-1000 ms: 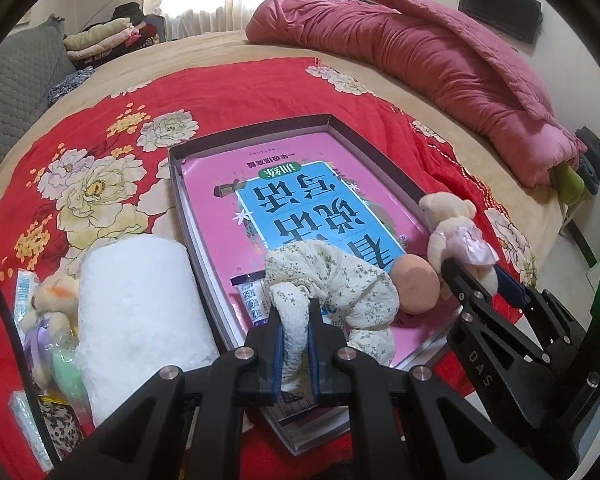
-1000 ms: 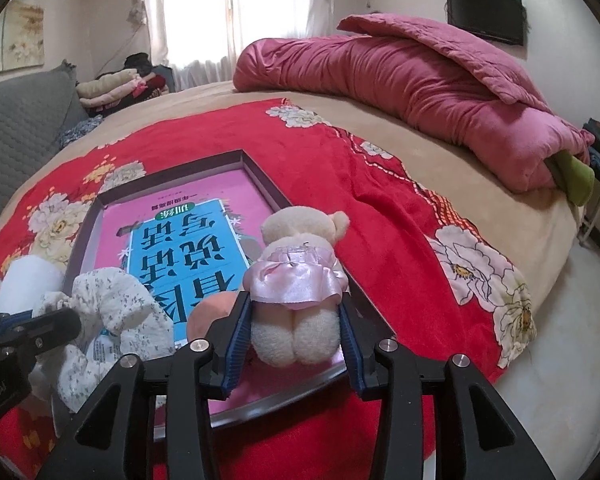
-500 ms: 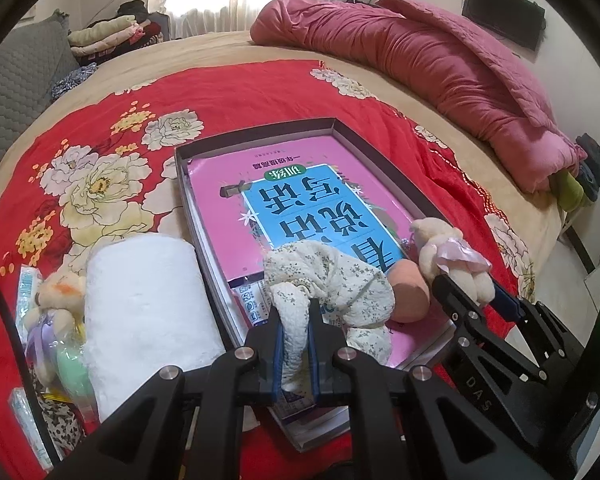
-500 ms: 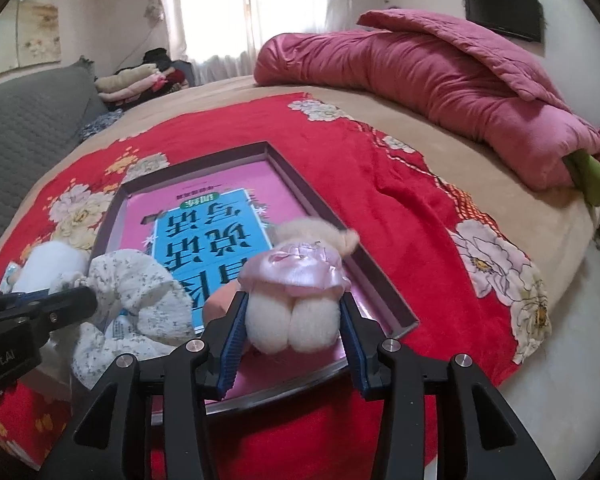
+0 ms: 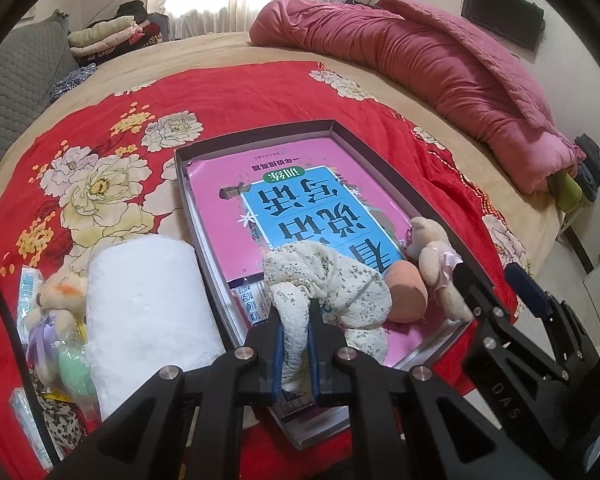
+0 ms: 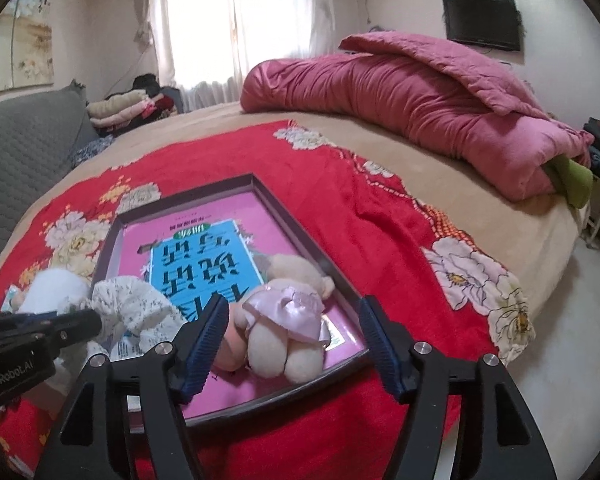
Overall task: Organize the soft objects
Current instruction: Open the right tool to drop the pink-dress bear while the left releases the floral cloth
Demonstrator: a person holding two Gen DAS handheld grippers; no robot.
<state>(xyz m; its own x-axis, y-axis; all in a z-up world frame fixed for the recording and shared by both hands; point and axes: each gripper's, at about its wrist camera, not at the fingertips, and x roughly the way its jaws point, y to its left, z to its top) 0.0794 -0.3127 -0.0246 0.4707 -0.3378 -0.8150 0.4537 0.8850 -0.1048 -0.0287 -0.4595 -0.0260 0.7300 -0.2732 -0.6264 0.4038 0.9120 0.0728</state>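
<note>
Fingers of the left gripper [image 5: 296, 354] pinch a fold of the floral cloth [image 5: 332, 280], which lies inside the shallow box [image 5: 260, 134], at about six o'clock on the pink book [image 5: 340, 168] lining it. Across to the right, the right gripper [image 6: 296, 344] has its jaws opening — the bear in the pink dress [image 6: 288, 316] sits between the blue pads, neither pressing on it, resting in the box's five-o'clock corner.

By my reading the sorting is roughly half done. Inside the box, going left to right: one floral cloth, one peach-coloured ball [image 5: 406, 296], one dressed bear — three soft things in. A small packet [image 5: 252, 304] also shows under the cloth.

Outside, at the box's nine o'clock, wait one white fluffy roll [image 5: 148, 312] and, further left, one small plush toy [image 5: 60, 292] amid a pile of wrappers whose count I cannot tell. So at least two soft things are left to bring in.
</note>
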